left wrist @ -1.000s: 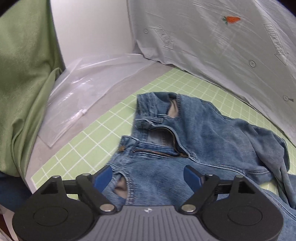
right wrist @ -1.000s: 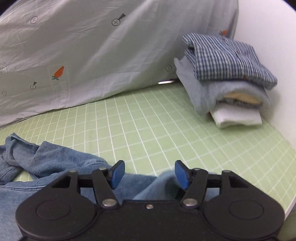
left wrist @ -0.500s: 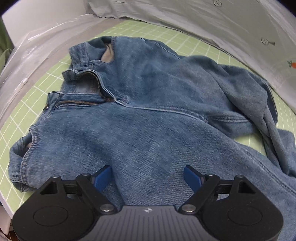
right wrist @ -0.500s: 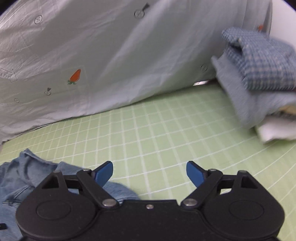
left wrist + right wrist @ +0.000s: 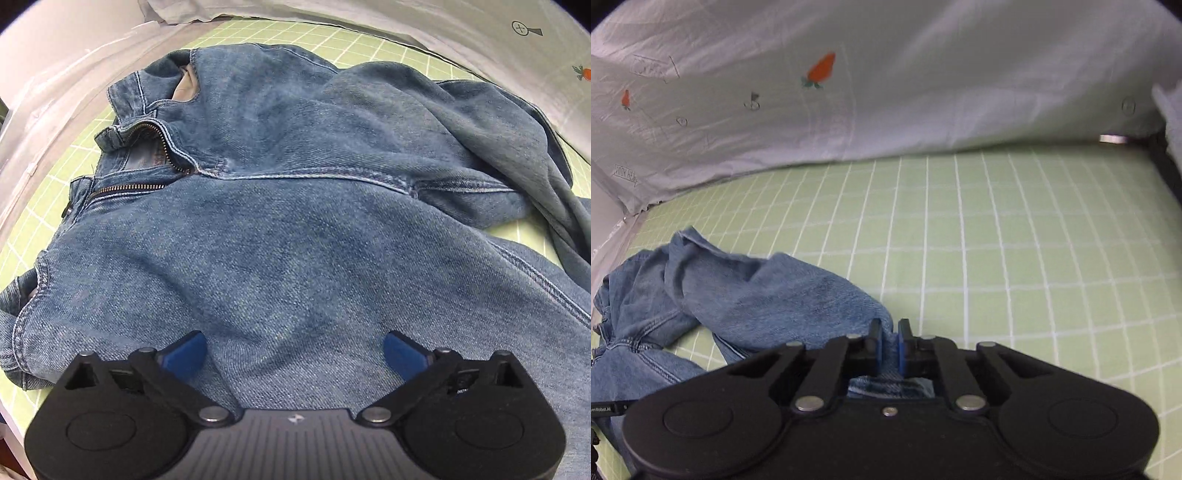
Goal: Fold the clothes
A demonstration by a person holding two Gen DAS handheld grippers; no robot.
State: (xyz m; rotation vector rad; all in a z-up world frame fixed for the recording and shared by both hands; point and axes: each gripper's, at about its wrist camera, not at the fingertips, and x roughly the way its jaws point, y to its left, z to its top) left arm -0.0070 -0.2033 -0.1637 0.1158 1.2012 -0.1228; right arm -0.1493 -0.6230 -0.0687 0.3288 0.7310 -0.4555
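A pair of blue jeans (image 5: 280, 236) lies crumpled on the green grid mat (image 5: 44, 192), fly unzipped and waistband at the left. My left gripper (image 5: 291, 354) hovers open just over the near thigh, its blue fingertips wide apart with only denim beneath them. In the right wrist view one jeans leg (image 5: 768, 295) runs from the left to my right gripper (image 5: 889, 345), whose blue pads are shut on the leg's end. The denim hem shows between and below the pads.
A pale grey sheet (image 5: 886, 81) printed with small carrots hangs behind the mat (image 5: 1015, 258). Clear plastic film (image 5: 48, 85) lies off the mat's left edge. A blurred grey cloth edge (image 5: 1171, 118) shows at the far right.
The right gripper went from wide open to shut on the jeans leg end and swung left. The left gripper stayed open and moved lower and closer over the jeans.
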